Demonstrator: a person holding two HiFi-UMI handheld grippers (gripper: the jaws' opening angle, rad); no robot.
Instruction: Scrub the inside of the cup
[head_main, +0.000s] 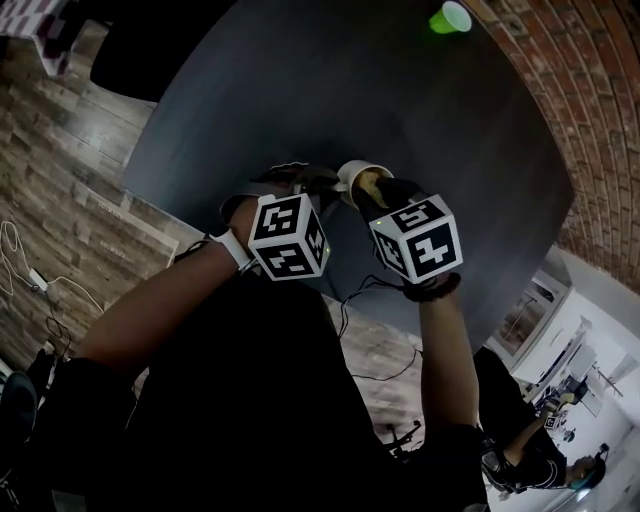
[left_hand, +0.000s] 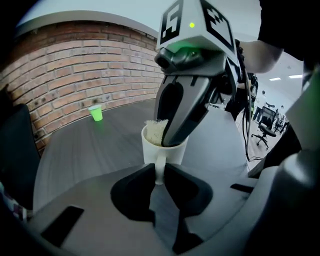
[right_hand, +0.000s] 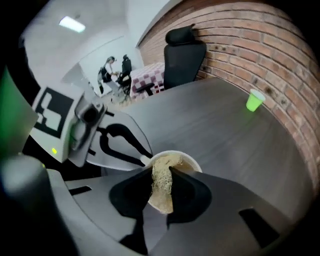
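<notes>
While my left gripper (left_hand: 159, 176) has its jaws drawn narrow onto the handle of the white mug (left_hand: 150, 150), holding it upright on the dark grey table (head_main: 400, 100), my right gripper (right_hand: 161, 176) points steeply down into the mug's mouth, jaws pinched tight on a pale fibrous scrubbing pad (right_hand: 161, 190) inside the rim. A green plastic cup (head_main: 450, 18) stands well apart, near the brick wall (left_hand: 75, 65).
</notes>
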